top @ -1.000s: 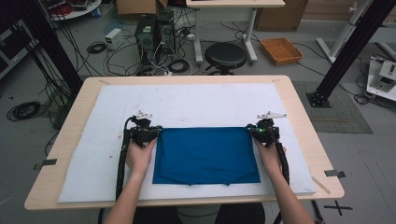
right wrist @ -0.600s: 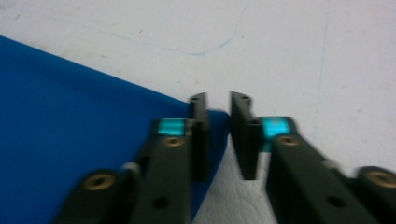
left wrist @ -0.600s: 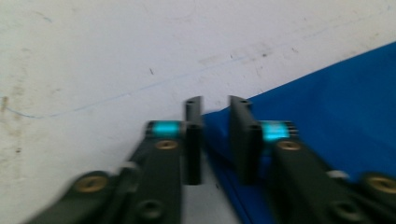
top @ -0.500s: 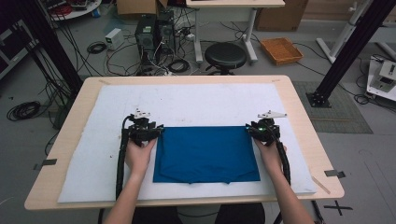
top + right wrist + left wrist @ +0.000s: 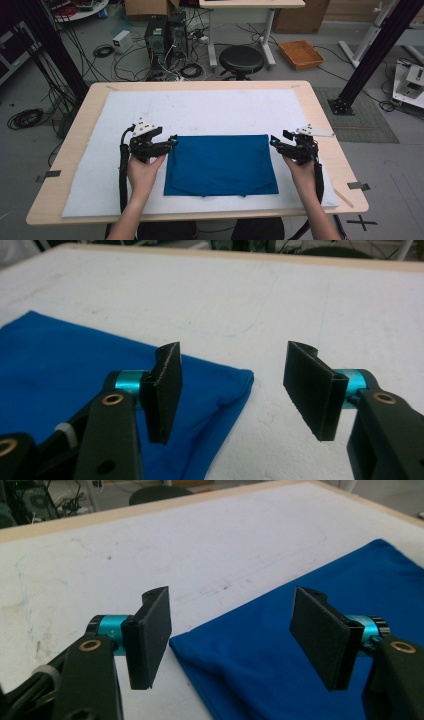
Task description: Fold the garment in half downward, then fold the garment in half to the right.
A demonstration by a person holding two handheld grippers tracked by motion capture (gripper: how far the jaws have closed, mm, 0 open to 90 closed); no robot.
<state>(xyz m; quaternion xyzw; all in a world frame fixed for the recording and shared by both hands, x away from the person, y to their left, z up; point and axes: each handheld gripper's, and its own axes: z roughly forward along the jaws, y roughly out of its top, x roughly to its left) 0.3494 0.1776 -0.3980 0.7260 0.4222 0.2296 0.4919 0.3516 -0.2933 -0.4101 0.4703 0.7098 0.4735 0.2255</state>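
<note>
While the forearms enter at the bottom of the high view, the left gripper (image 5: 172,143) and right gripper (image 5: 274,142) flank the far corners of the blue cloth (image 5: 220,162) at mid-frame, jaws just opened and apart, nothing between them. The fold lies flat on the white mat (image 5: 200,107); lifting both straight off should avoid snagging its corners.

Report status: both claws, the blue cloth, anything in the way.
Left claw and right claw open, jaws just opened, nothing between them. Folded blue cloth flat on the white mat, claws at its far corners. Nothing blocking.
</note>
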